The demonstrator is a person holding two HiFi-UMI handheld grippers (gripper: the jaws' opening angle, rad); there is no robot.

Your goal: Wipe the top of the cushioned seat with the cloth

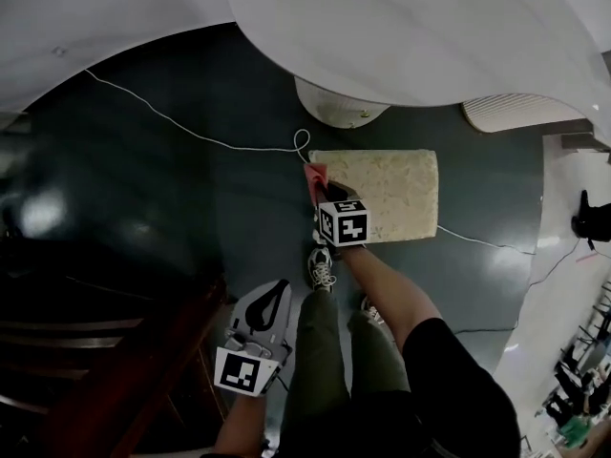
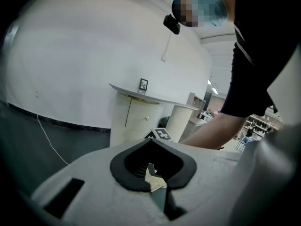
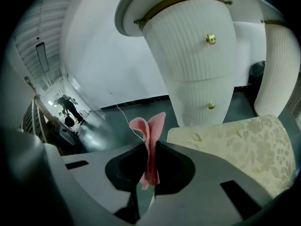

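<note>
The cushioned seat (image 1: 391, 194) is a low cream stool with a leaf pattern, standing on the dark floor ahead of me; its top also fills the right gripper view's lower right (image 3: 235, 145). My right gripper (image 1: 323, 187) hangs over the seat's left edge and is shut on a pink cloth (image 1: 315, 172). That cloth (image 3: 151, 126) stands up folded between the jaws of the right gripper (image 3: 150, 147). My left gripper (image 1: 270, 299) is held low by my left leg, away from the seat. Seen in its own view, the left gripper (image 2: 151, 142) is shut with nothing in it.
A white ribbed pedestal (image 3: 197, 69) with brass knobs stands just behind the seat, under a curved white counter (image 1: 430, 27). A white cable (image 1: 191, 132) runs across the floor to the seat. Dark wooden furniture (image 1: 95, 351) is at the left. A person (image 3: 68, 108) stands far down the corridor.
</note>
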